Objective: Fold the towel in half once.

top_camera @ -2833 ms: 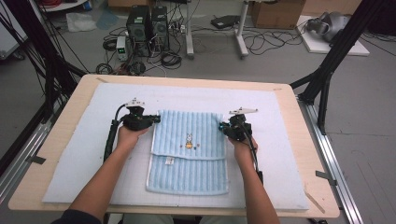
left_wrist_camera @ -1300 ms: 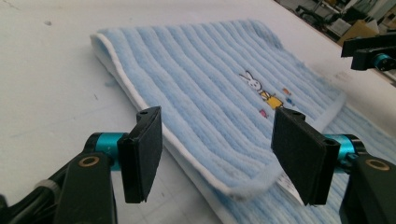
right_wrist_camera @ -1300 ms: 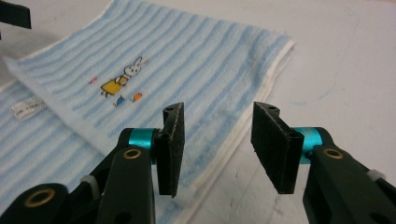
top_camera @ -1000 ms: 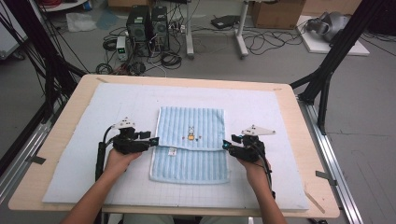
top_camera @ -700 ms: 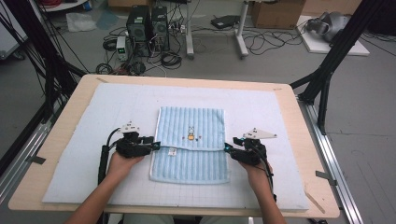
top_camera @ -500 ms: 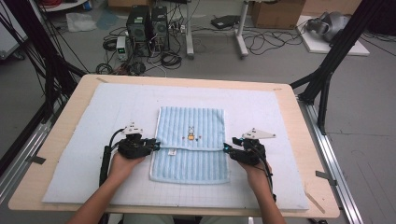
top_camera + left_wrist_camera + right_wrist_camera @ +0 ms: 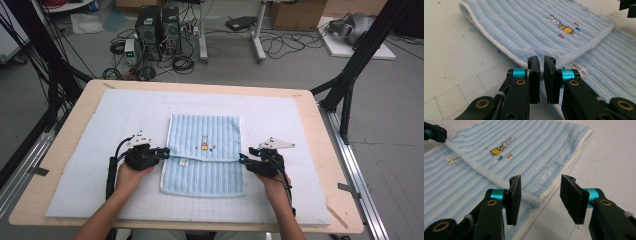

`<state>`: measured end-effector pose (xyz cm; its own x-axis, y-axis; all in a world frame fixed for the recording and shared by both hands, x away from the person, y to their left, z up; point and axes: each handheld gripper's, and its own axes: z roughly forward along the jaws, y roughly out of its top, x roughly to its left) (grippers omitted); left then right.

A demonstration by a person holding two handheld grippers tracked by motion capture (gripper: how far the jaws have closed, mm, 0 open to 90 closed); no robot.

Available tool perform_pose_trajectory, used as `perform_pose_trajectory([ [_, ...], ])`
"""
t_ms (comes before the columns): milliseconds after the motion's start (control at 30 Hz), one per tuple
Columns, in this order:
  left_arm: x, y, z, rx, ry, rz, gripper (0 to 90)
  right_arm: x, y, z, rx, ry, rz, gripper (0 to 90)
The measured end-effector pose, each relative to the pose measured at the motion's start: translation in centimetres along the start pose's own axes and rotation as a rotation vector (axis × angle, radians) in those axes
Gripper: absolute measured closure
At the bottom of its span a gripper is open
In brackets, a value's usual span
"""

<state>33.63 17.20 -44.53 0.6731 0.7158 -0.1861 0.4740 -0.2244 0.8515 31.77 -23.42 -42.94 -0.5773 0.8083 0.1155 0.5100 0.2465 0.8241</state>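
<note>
High view: light blue towel (image 7: 205, 155) lying flat on the white mat (image 7: 85, 165) near the middle of the table (image 7: 65, 115), a little toward the near edge, far part folded forward so a hem runs across its middle; left gripper (image 7: 162, 151) at the left end of that hem, right gripper (image 7: 242, 160) at the right end, both low and level. Best kept level with each other, so the fold lifts evenly. Left gripper view: jaws just closed to a narrow slit at the folded white hem, beside the care label (image 7: 576, 68); pads nearly together, though impossible to tell here whether cloth sits between them. Worth confirming a bite on the top layer alone before lifting, not on the layer beneath. Right gripper view: jaws about half open, holding nothing, with the hem's right corner (image 7: 537, 201) lying low between the pads (image 7: 514, 195) and the bunny motif (image 7: 501, 146) beyond. Should slide forward and down until the corner sits well inside, then close squarely; lift only once both ends are gripped
</note>
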Motion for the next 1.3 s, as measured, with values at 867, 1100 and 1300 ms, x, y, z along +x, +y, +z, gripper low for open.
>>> perform_pose_trajectory([
  [867,-0.5,0.8,-0.5,-0.067,0.004,0.086,83.6,0.1,-0.1,0.5,0.036,0.024,-0.023,50.4],
  [1100,-0.4,0.8,-0.5,-0.049,-0.005,0.071,84.0,1.5,-0.3,2.2,0.147,-0.015,-0.188,63.9],
  [1300,-0.2,0.8,-0.7,-0.058,-0.005,0.053,83.5,1.0,0.1,1.8,0.098,-0.044,-0.18,85.7],
])
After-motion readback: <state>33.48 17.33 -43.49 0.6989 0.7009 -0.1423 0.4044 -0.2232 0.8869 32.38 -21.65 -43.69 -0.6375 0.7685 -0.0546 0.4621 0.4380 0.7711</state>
